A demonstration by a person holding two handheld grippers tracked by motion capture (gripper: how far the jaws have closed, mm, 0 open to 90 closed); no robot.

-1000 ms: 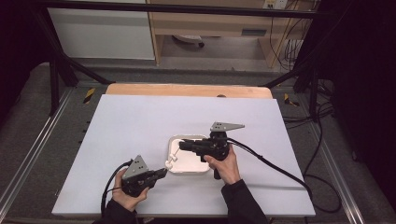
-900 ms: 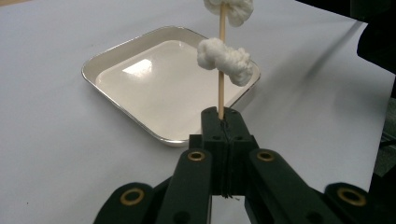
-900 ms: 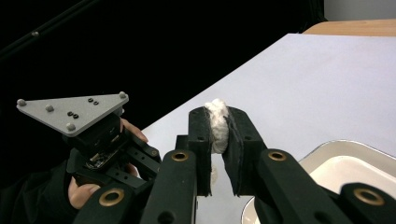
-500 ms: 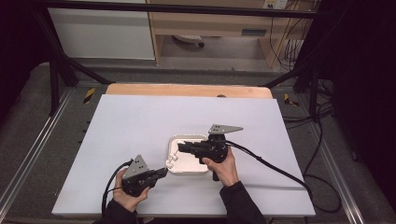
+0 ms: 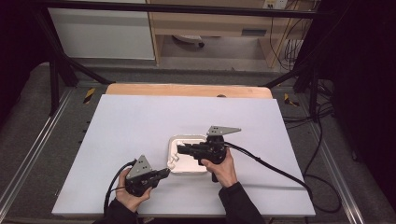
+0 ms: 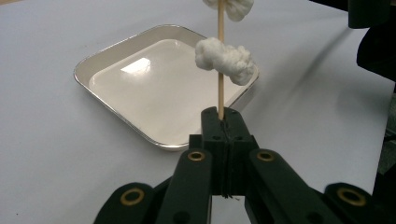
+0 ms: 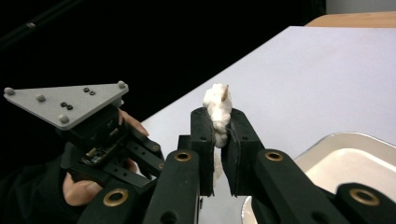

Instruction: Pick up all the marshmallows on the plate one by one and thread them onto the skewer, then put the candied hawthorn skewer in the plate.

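Note:
A thin wooden skewer (image 6: 220, 91) stands up from my left gripper (image 6: 223, 120), which is shut on its lower end. One white fluffy piece (image 6: 225, 59) is threaded halfway up, and a second (image 6: 229, 6) sits at the top. In the right gripper view, my right gripper (image 7: 219, 125) is shut on that top white piece (image 7: 217, 105), and the skewer tip (image 7: 226, 91) pokes out of it. From the high view, the left gripper (image 5: 162, 173) is at the tray's near left corner and the right gripper (image 5: 180, 149) reaches over the tray from the right.
A shallow white metal tray (image 5: 195, 139) lies on the white table sheet, holding nothing; its rim (image 6: 83, 78) is just behind the skewer. The right gripper's black cable (image 5: 280, 171) trails off to the right. A wooden strip (image 5: 187, 90) borders the far edge.

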